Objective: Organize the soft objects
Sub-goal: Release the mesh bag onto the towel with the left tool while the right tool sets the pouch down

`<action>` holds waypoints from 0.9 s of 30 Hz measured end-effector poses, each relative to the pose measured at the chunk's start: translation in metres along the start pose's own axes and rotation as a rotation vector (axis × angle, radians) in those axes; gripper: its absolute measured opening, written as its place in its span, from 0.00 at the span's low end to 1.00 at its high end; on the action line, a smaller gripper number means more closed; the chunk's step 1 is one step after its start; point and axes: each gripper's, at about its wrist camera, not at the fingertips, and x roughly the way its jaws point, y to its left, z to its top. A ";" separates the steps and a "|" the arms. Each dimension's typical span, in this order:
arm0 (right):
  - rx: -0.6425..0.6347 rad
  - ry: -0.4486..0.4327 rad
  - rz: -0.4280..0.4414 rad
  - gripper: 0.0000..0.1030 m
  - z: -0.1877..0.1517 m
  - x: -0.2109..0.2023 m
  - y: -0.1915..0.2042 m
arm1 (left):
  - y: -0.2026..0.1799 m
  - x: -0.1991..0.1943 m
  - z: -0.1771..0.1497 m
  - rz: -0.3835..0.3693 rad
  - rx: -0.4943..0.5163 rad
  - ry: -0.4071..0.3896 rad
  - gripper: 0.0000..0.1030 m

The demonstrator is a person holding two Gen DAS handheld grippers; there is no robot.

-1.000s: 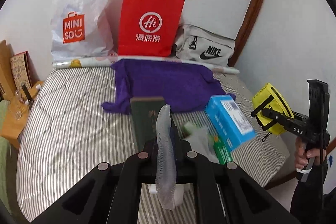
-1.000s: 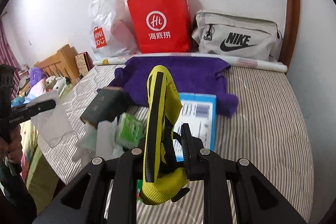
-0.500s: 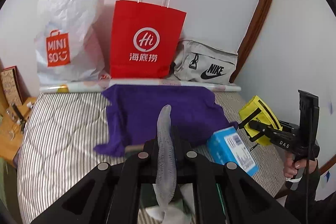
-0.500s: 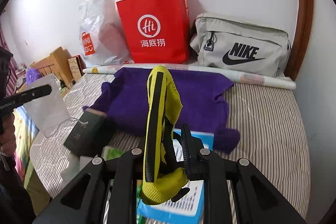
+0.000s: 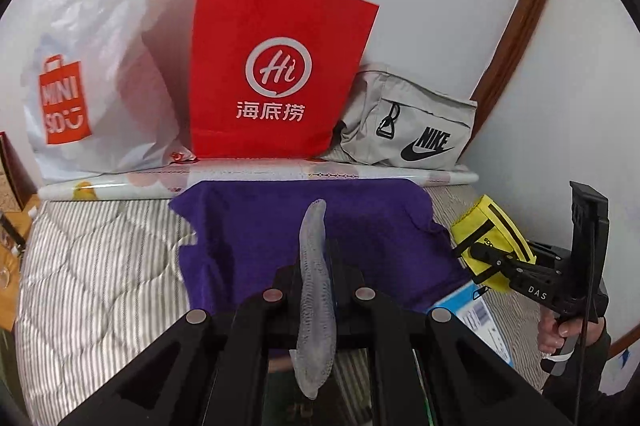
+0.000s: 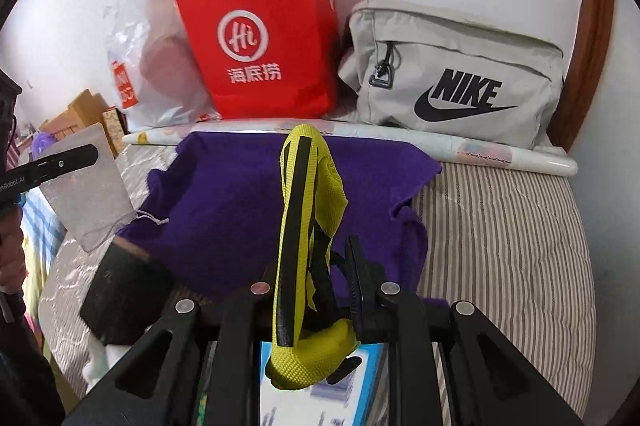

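The left gripper (image 5: 316, 290) was closed on a thin grey mesh pouch (image 5: 314, 298), held edge-on above a purple towel (image 5: 304, 238) spread on a striped bed (image 5: 100, 278). The right gripper (image 6: 316, 282) was clamped on a yellow pouch with black straps (image 6: 308, 226), also held over the towel. Against the wall behind stood a white plastic bag (image 5: 100, 66), a red paper bag (image 5: 276, 74) and a grey Nike bag (image 6: 456, 78). A blue box (image 5: 476, 314), partly hidden, seemed to lie at the towel's near edge.
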 end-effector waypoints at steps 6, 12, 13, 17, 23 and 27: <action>-0.001 0.031 0.008 0.19 0.013 0.031 -0.004 | 0.006 0.041 0.013 -0.019 0.000 0.052 0.07; -0.019 0.041 0.033 0.19 0.029 0.051 -0.002 | 0.011 0.068 0.031 -0.076 -0.017 0.071 0.07; -0.018 0.041 0.037 0.19 0.032 0.054 -0.003 | 0.010 0.072 0.034 -0.082 -0.017 0.072 0.07; -0.012 0.062 0.049 0.19 0.038 0.066 -0.004 | 0.011 0.093 0.041 -0.099 -0.007 0.104 0.07; -0.008 0.114 0.080 0.19 0.039 0.084 -0.005 | 0.014 0.115 0.044 -0.105 0.002 0.142 0.07; 0.003 0.155 0.036 0.19 0.037 0.097 -0.010 | 0.021 0.133 0.040 -0.055 0.003 0.191 0.07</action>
